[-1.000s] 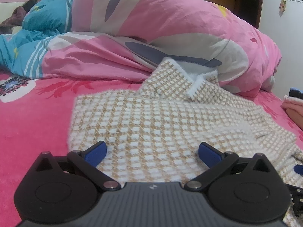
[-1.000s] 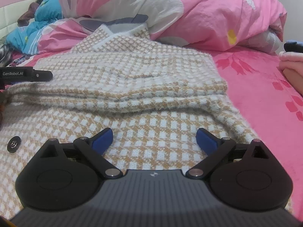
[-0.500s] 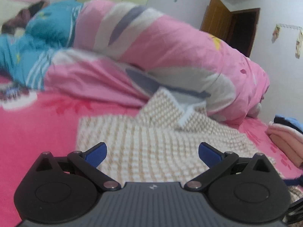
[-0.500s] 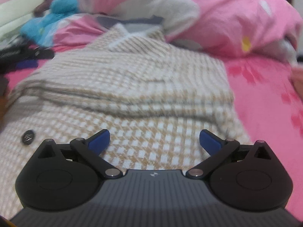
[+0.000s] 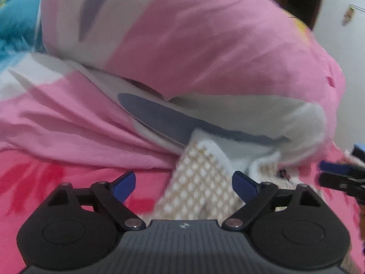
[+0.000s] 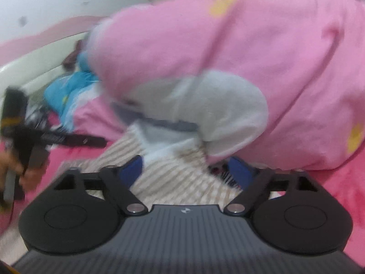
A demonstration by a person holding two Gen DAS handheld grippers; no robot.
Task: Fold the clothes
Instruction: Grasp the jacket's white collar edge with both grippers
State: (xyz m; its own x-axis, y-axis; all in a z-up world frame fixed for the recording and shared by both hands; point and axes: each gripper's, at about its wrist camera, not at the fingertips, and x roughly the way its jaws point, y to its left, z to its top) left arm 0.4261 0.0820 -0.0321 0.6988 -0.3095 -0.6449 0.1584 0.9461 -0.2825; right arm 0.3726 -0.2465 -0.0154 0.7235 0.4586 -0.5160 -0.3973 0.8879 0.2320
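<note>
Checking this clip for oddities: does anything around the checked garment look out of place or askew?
The checked garment has its far edge jammed against, maybe under, the bunched pink duvet, its white lining turned up. Both views are motion-blurred. Nothing looks damaged or spilled.

Tan-and-white checked garment (image 5: 200, 182), pink, grey and white duvet (image 5: 205, 45), pink red-flowered sheet (image 5: 68, 173).
</note>
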